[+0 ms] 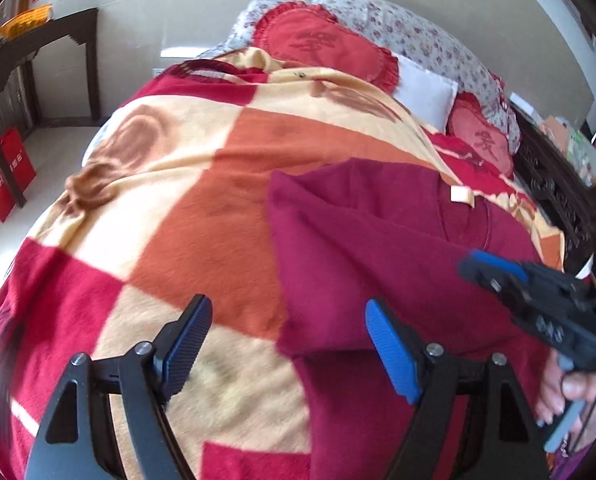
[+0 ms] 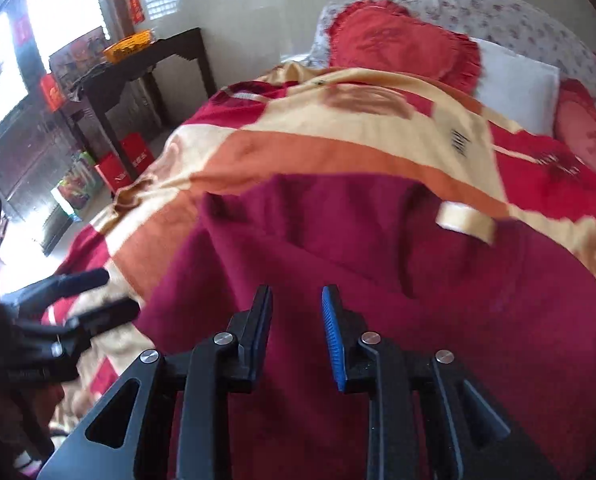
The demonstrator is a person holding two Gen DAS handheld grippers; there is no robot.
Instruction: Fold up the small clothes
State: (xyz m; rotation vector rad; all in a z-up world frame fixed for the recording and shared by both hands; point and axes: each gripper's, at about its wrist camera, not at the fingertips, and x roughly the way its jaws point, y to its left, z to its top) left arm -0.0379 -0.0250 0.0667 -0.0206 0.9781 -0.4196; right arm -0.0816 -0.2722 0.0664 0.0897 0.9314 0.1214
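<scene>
A dark red garment lies on a checked red, orange and cream blanket on a bed. A cream label shows at its neck. One side is folded over the body, with a straight left edge. My left gripper is open and empty above the garment's left edge. My right gripper is open and empty above the garment. It also shows at the right of the left wrist view. The left gripper shows at the left of the right wrist view.
Red heart-shaped cushions, a white pillow and floral pillows lie at the head of the bed. A dark wooden table stands left of the bed, with red bags on the floor beside it. A carved dark bedside edge runs along the right.
</scene>
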